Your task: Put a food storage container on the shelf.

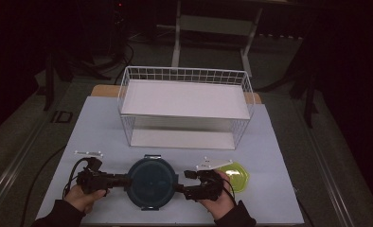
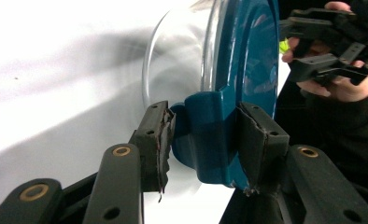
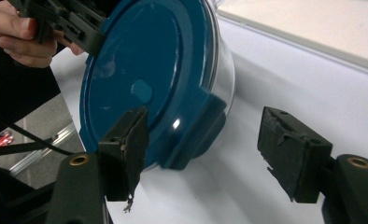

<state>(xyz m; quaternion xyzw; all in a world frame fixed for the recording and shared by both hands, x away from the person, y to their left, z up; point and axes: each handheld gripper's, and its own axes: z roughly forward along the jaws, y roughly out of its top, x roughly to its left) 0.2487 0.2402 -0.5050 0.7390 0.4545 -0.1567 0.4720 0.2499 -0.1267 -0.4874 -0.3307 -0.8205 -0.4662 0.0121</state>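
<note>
claws take the lidded container by its side latches

our left claw (image 2: 203, 140) is clenched on one blue latch of the round container (image 1: 152, 182) near the worktop's (image 1: 99, 127) front edge, steadying it. our right claw (image 3: 210, 154) stands released around the opposite latch. both hands (image 1: 83, 197) lie low, pointing inward.

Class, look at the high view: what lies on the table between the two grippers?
The round container with the blue lid lies between the left gripper and the right gripper.
</note>
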